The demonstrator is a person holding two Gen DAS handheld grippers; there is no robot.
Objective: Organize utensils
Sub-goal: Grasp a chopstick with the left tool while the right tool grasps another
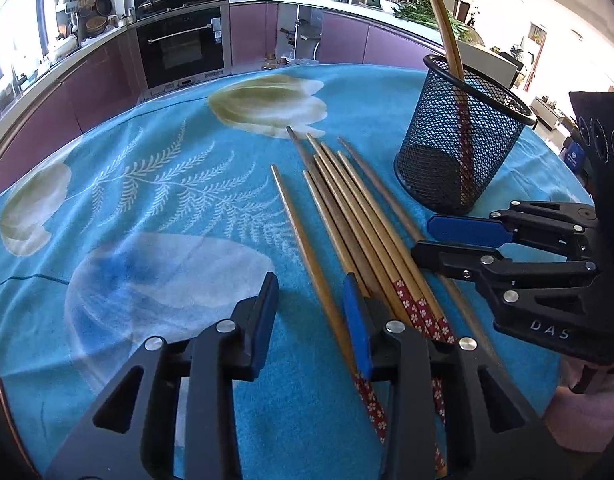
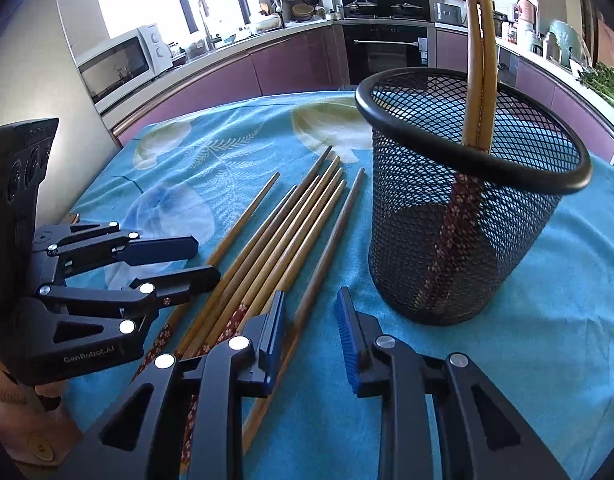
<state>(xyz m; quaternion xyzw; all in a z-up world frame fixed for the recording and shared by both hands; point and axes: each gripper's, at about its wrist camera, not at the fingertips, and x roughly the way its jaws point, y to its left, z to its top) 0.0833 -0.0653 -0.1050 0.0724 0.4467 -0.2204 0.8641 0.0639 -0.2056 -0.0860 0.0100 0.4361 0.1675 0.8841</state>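
Several wooden chopsticks (image 1: pixel 347 208) (image 2: pixel 291 232) with red flowered ends lie side by side on the cloth. To their right stands a black mesh cup (image 1: pixel 463 152) (image 2: pixel 467 220), and two chopsticks (image 1: pixel 447 28) (image 2: pixel 477 60) lean upright in it. My left gripper (image 1: pixel 309 300) (image 2: pixel 207 258) is open low over the near ends. The leftmost chopstick lies between its jaws, with a gap to each pad. My right gripper (image 2: pixel 311 304) (image 1: pixel 423 238) is open too. The rightmost chopstick runs between its jaws, close beside the left pad.
A blue floral cloth (image 1: pixel 147 200) (image 2: pixel 547 340) covers the table. The cup stands just ahead of the right gripper. Purple kitchen cabinets, an oven (image 1: pixel 183 48) and a microwave (image 2: pixel 119 64) lie beyond the table's far edge. A hand (image 2: pixel 39 440) holds the left gripper.
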